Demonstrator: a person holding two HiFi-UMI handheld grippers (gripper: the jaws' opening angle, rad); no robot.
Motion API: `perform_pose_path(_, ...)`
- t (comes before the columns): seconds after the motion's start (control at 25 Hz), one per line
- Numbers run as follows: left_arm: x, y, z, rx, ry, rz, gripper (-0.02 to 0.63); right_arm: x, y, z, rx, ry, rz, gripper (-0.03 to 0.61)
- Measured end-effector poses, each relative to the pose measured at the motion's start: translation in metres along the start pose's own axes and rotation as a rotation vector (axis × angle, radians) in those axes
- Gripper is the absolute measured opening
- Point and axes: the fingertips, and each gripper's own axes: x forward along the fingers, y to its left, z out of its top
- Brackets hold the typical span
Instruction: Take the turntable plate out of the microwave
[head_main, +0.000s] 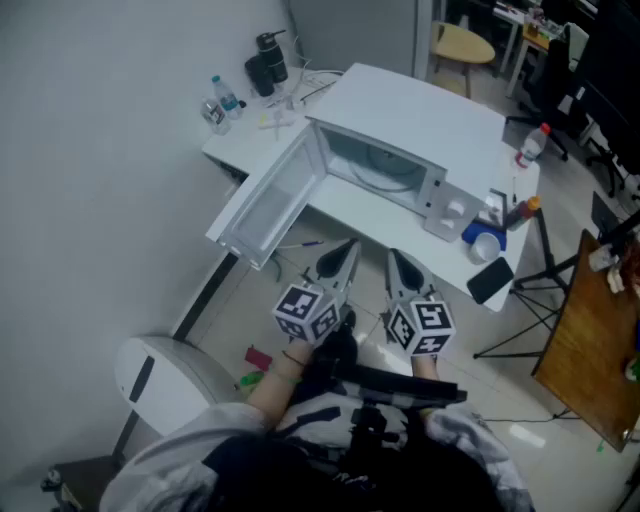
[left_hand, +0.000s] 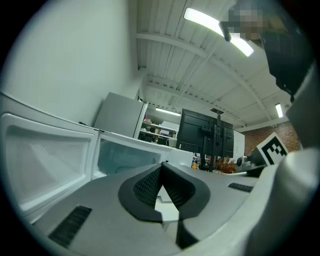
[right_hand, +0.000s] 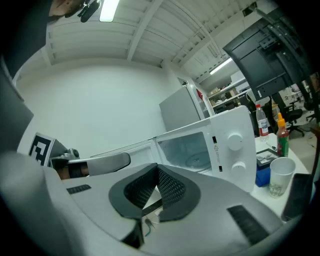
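- Floor beneath the white table (head_main: 345, 215) has small litter near the person's feet; a misstep could jerk the reach.
- Left gripper (head_main: 347, 252) and right gripper (head_main: 396, 260) hang short of the microwave (head_main: 420, 125), jaws pressed together, holding nothing.
- Its open door (head_main: 268, 205) juts left; a wide swing might knock it.
- Turntable plate (right_hand: 196, 161) lies inside the cavity; it could slip from a thin pinch.

Plate (right_hand: 198, 158) in mwave (head_main: 420, 130) on table (head_main: 250, 140), door (head_main: 265, 205) out L, bottles (head_main: 225, 100) L, cup (right_hand: 281, 175) R
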Motion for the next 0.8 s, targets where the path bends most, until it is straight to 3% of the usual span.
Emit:
perform_pose_path(0.4,0.082,0.095,-0.001,-0.008,0.074,-0.073,0.003,0.111,-0.04,-0.01,0.142,0.066,-0.061,-0.002)
perform_pose_path(0.68,0.124,0.128,-0.021,-0.045,0.149,-0.148,0.003,0.154,-0.067,-0.03,0.207,0.12,-0.137,0.0)
perform_pose_path(0.8,0.14,0.14,-0.03,-0.056,0.171,-0.178,0.003,0.167,-0.078,-0.037,0.249,0.124,-0.184,0.084)
